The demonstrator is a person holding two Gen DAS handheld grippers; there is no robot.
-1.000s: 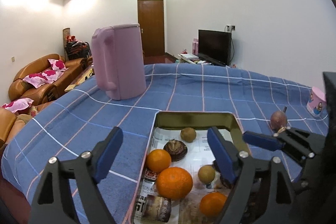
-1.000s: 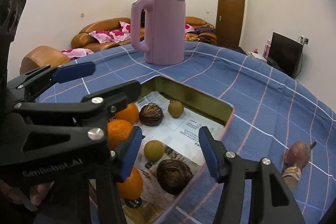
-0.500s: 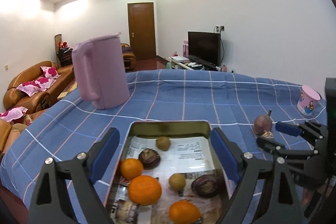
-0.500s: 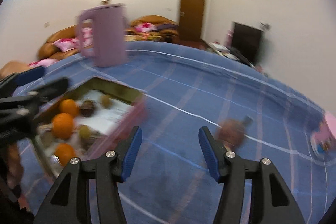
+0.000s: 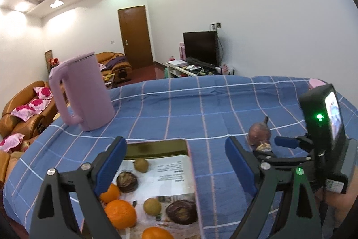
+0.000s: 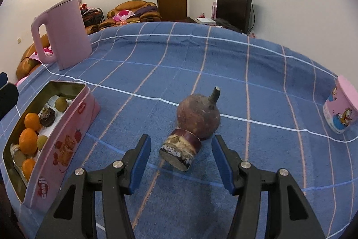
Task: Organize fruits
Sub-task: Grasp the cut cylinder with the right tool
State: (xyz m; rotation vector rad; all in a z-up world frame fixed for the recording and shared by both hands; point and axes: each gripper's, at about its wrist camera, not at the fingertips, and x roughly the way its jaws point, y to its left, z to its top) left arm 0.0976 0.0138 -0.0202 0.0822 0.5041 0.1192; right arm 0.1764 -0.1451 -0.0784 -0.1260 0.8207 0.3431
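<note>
A pink tin box [image 6: 62, 140] on the blue checked cloth holds oranges [image 5: 120, 213], small brown-green fruits [image 5: 141, 164] and dark round fruits [image 5: 181, 212]. A loose purple-brown mangosteen with a stem [image 6: 198, 119] lies on the cloth to the box's right, with a short cut cylinder piece [image 6: 180, 149] against it. My right gripper [image 6: 181, 159] is open, its jaws on either side of the cylinder piece, just short of the mangosteen [image 5: 259, 133]. My left gripper [image 5: 175, 162] is open and empty above the box's right rim [image 5: 193, 174].
A tall pink kettle [image 6: 63, 34] stands at the far left of the cloth. A pink cartoon cup [image 6: 341, 106] stands at the right edge. Sofas, a door and a TV are beyond the table.
My right gripper swung from over the box to the right and now faces the loose mangosteen close up. My left gripper drifted right and lifted slightly. Both stayed open.
</note>
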